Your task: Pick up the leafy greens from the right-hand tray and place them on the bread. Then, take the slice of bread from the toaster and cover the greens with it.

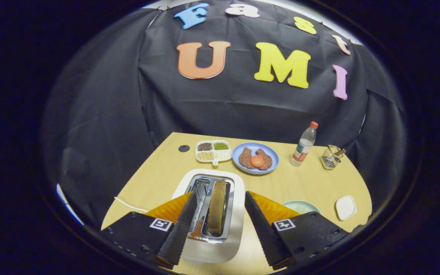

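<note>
Directly beneath my gripper (220,217) sits the white toaster (212,214), its chrome top showing between the two fingers, which stand wide apart and hold nothing. One slice of bread (217,207) stands upright on edge in the right-hand slot, brown crust uppermost, between the fingers and closer to the left one; the other slot looks empty apart from its wire guides. I judge the slice light and fairly stiff if toasted, but crumbly, so I would pinch it across its two flat faces near the top edge, gently, and lift straight up so it does not snag the slot walls. A white cord (128,205) trails off the toaster to the left. Just behind the right finger I can see part of a pale green bowl (302,207), its contents unclear to me, and near it a small white dish (345,207). I cannot pick out the leafy greens or the base slice from here. Beyond the toaster lie a divided tray of grains (213,151), a blue plate (239,160) with meat and a tomato slice (257,160), a plastic bottle (304,145) and a small wire basket (331,156). All of this rests on a smooth, light wooden desk (311,179) with a black cloth wall close behind, so there is little room beyond.
</note>
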